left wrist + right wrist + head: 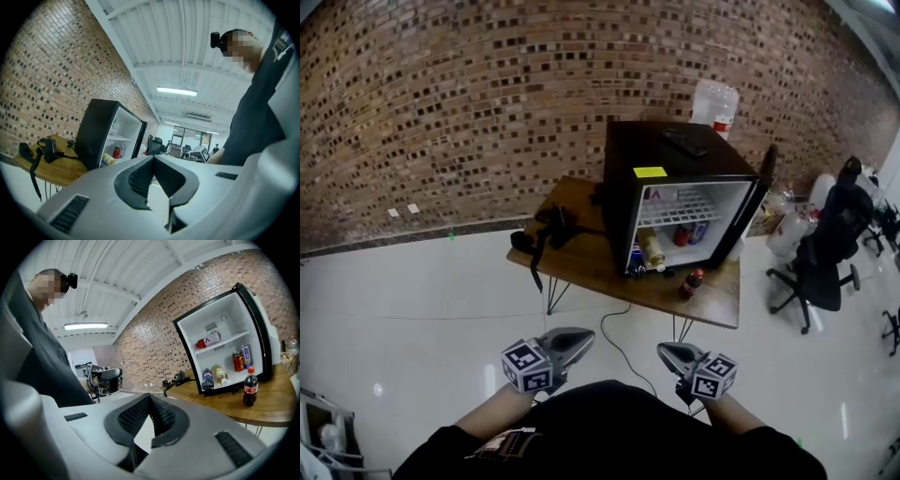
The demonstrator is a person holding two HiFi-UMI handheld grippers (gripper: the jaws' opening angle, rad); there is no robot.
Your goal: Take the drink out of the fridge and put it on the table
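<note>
On the table (pixel 581 261): a cola bottle (pixel 691 283) is standing upright just in front of the fridge (pixel 623 187), outside it and short of the table's near edge. Black strapped gear (pixel 548 230) is lying toward the left end.
Fridge: its door (pixel 762 183) is hanging wide open to the right. A red can (pixel 682 234) is sitting on a shelf, with a blue-labelled bottle (pixel 636 258) and a pale bottle (pixel 652 249) lying lower down by the front edge.
Left claw (pixel 578 339): clenched on nothing, its pads meeting, and hanging close to the person's body, well apart from the table.
Right claw (pixel 668 352): likewise clenched and empty, and pointing roughly toward the fridge.
Step in hand: going by the bottle outside the fridge, one drink is already looking delivered. The person is standing back, with bare white floor lying between them and the table.
Doing it well: if another drink is wanted, walking closer is coming first. The claw should be releasing before it enters the fridge, approaching level, and closing around the drink's body at mid-height.
Risk: the cola bottle is standing tall and narrow right in the reaching path, so the claw should be steering around it.
</note>
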